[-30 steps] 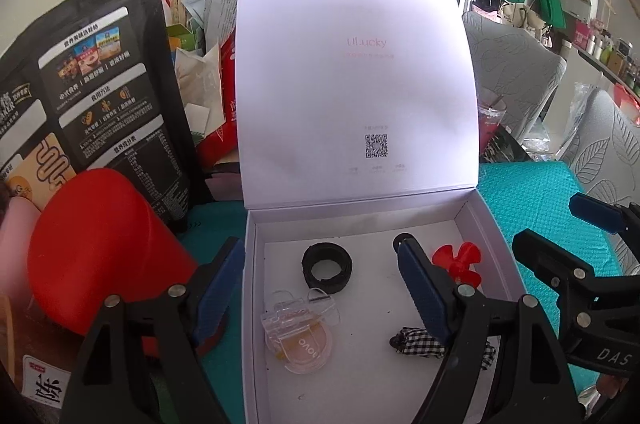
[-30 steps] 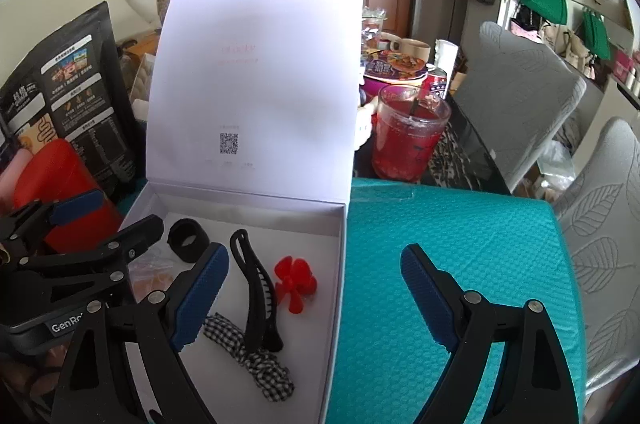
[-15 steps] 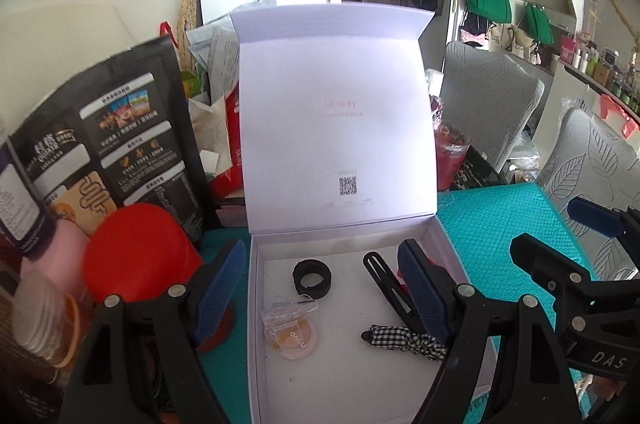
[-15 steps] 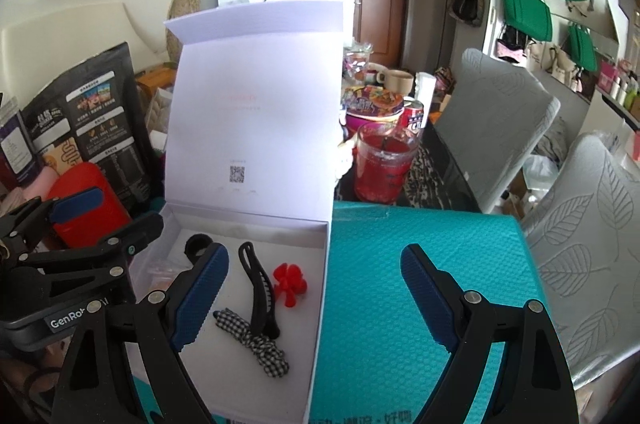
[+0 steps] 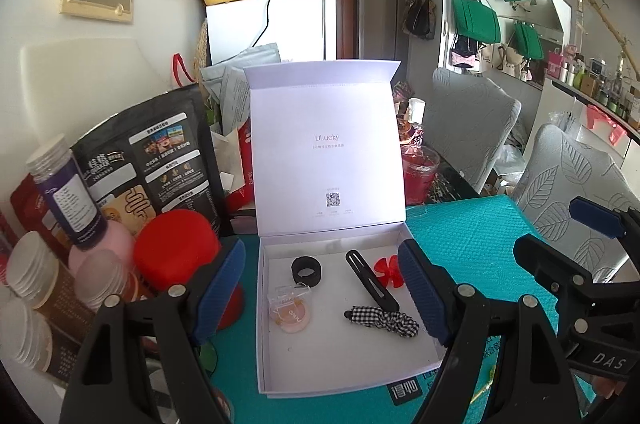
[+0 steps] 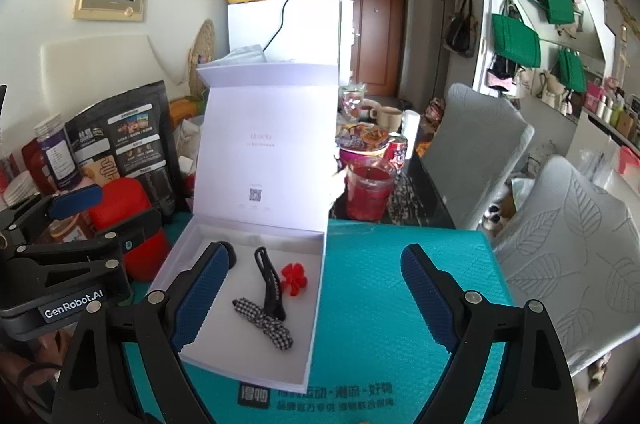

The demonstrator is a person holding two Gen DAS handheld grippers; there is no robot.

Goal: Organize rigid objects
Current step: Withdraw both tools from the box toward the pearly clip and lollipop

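Observation:
A white box (image 5: 344,368) with its lid standing open sits on a teal mat (image 6: 376,304); it also shows in the right wrist view (image 6: 248,360). Inside lie a black ring (image 5: 306,269), a black hair clip (image 5: 370,280), a red flower clip (image 5: 384,270), a checked scrunchie (image 5: 386,318) and a clear round compact (image 5: 292,310). My left gripper (image 5: 322,294) is open and empty, above and in front of the box. My right gripper (image 6: 312,296) is open and empty over the box's right edge.
Left of the box stand a red cup (image 5: 180,252), a black pouch (image 5: 148,164), jars and a bottle (image 5: 66,192). Behind are a red drink tumbler (image 6: 370,188), snack bowls and grey chairs (image 6: 476,148). Teal mat lies to the right.
Both grippers have pulled back and up from the box, so it looks smaller and farther. The black hair clip now shows fully in the box. Both stay open.

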